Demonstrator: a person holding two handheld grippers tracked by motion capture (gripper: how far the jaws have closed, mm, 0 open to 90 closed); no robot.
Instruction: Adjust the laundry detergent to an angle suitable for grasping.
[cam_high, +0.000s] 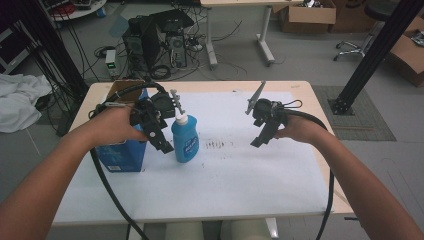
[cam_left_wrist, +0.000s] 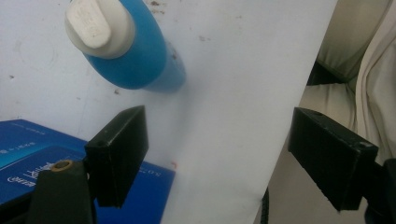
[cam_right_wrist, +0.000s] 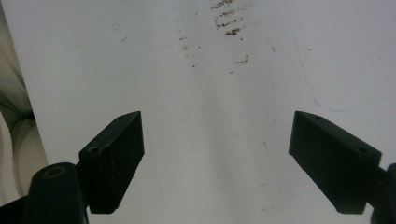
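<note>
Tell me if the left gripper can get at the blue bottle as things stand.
Probably yes: the left gripper hangs open right beside the bottle, nothing between them; the box sits on its other side.

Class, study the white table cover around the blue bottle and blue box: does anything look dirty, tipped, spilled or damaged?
The white table cover carries a patch of brownish smudges right of the upright blue plastic bottle with a white cap. They look like dried stains, not a fresh spill. The blue cardboard box stands upright; nothing looks tipped or broken.

Setting: lab or workshop. Evidence: desktop computer tower (cam_high: 150, 42) standing on bare grey floor (cam_high: 300, 65) amid loose cables (cam_high: 75, 55); cardboard boxes (cam_high: 307, 15); black frame post (cam_high: 372, 55); paper-covered table (cam_high: 240, 170).
</note>
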